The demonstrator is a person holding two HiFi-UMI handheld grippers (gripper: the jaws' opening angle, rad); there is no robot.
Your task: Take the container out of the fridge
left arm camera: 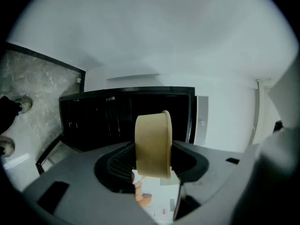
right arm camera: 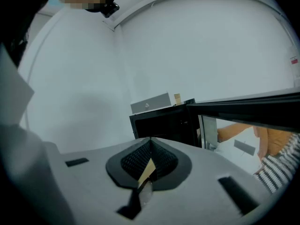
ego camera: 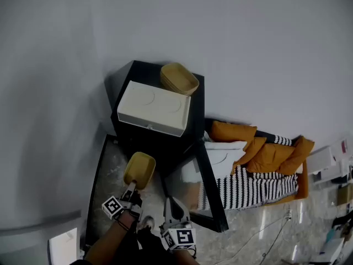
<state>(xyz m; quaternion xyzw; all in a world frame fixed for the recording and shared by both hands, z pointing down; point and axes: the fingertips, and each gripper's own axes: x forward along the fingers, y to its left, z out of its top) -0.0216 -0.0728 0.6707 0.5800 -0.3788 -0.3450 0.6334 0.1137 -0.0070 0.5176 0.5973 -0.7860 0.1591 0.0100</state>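
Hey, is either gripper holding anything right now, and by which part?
The left gripper holds the tan container by its near end, with the jaws closed across its wall. The right gripper is shut on nothing.

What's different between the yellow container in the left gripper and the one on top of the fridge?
The held container is pinched by its wall in the left gripper, out in front of the fridge; the top container rests free on the fridge, beside a white box. The held one looks brighter yellow, the top one duller tan. Both are open and lidless.
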